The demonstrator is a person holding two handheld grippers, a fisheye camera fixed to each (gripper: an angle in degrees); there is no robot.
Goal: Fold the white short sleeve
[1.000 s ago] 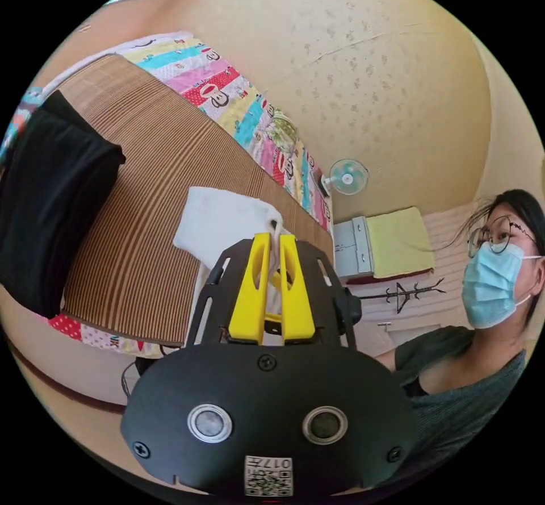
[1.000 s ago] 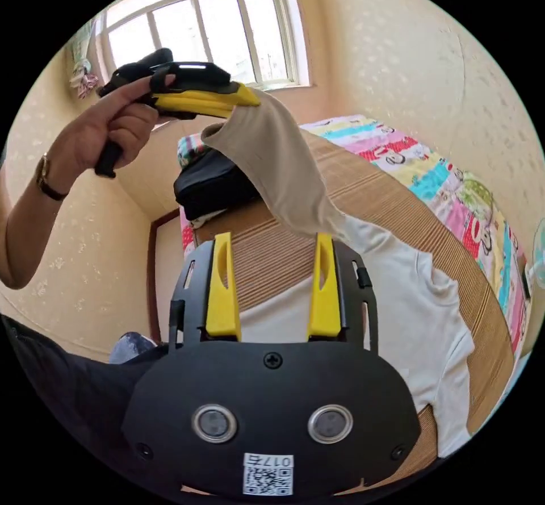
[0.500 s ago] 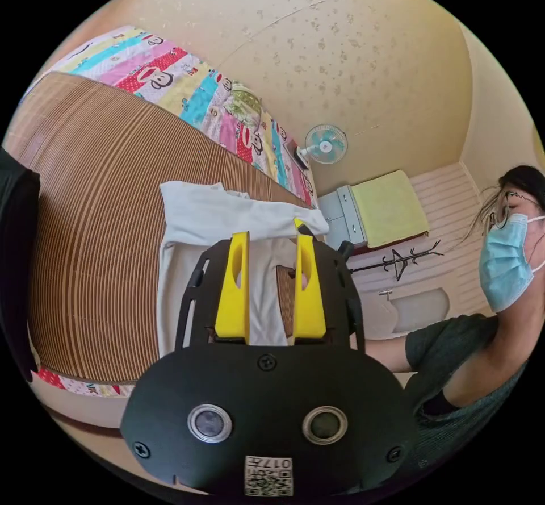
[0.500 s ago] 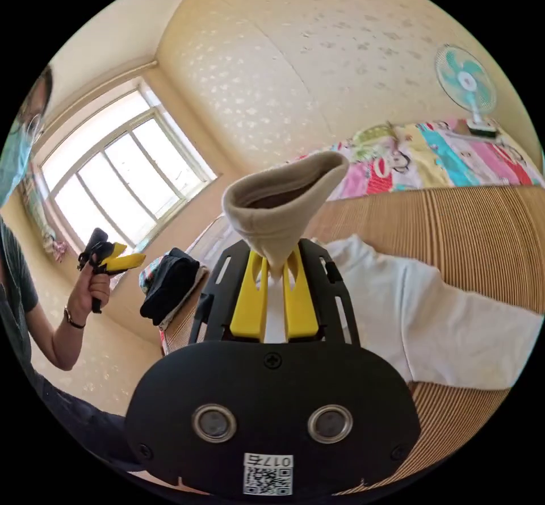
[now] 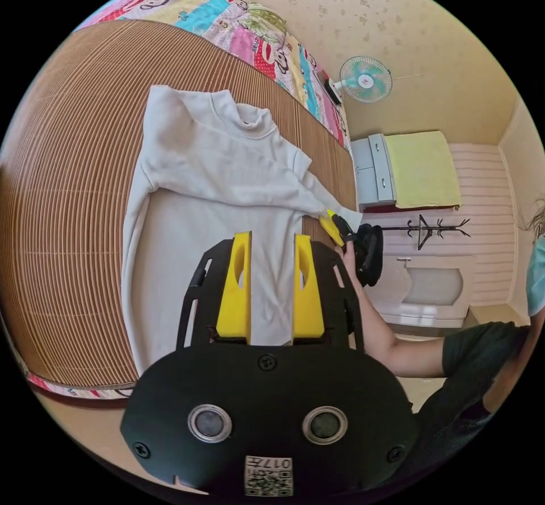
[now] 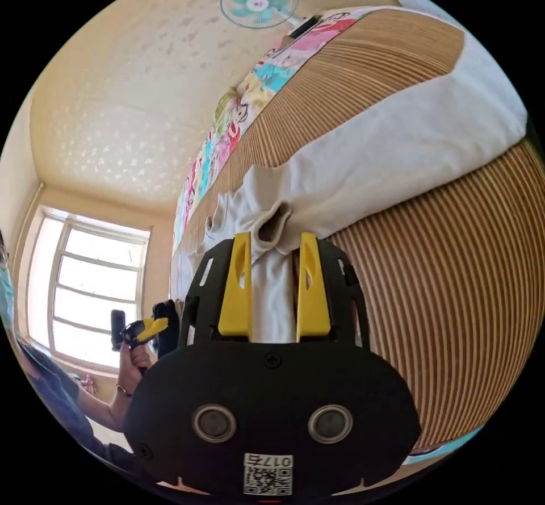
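**Both grippers parted, one jaw pair framing cloth**

The left gripper is held with jaws spread and nothing between them. The right gripper, jaws parted, has white fabric lying between them. The person's forearm extends behind it.

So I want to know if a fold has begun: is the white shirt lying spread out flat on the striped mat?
Yes, in the left gripper view the white shirt lies spread open on the striped mat, collar and sleeves showing.

Bedroom around the striped mat
Colourful patchwork sheet borders it; fan against the wall; window bright.
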